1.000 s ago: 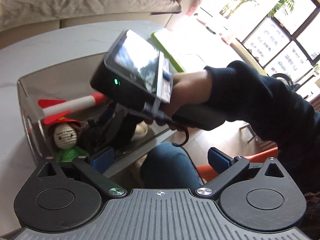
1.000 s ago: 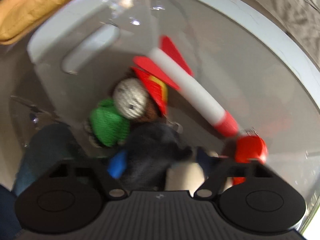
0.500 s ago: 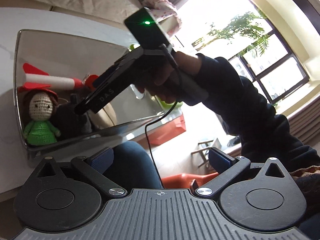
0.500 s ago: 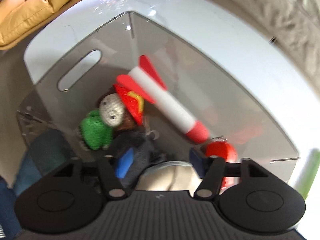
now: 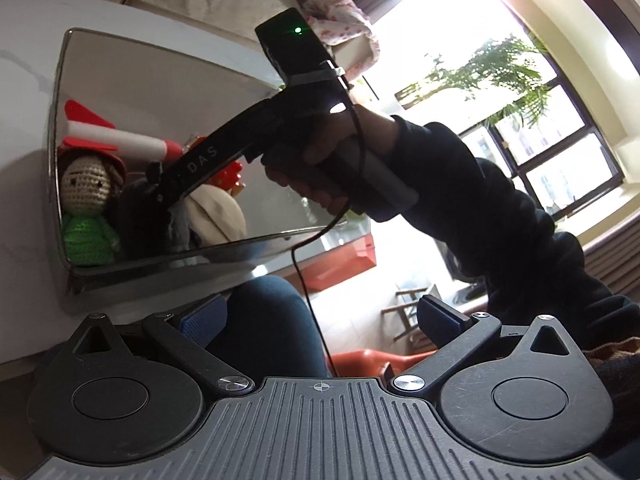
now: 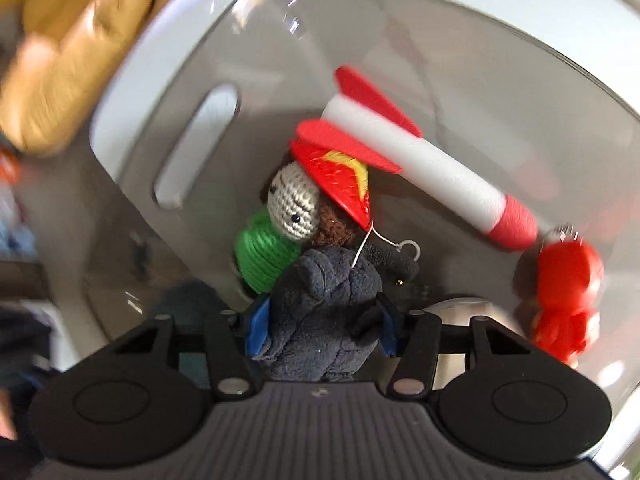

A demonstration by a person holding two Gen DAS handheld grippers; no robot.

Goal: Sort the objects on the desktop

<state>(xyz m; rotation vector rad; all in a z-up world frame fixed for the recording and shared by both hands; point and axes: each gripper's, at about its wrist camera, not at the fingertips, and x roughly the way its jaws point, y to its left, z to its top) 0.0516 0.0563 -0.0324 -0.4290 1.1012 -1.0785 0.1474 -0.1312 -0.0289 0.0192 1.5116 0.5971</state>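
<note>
— White tabletop carries a clear bin; where's the plush toy?
— Inside that bin, beside the doll, pinched by the right tongs. Soft, light; grip mid-body. Left tongs are spread, empty.

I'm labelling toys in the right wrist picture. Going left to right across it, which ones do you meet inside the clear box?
Crochet doll → dark grey plush, held in the right gripper → foam rocket → red figure.
</note>
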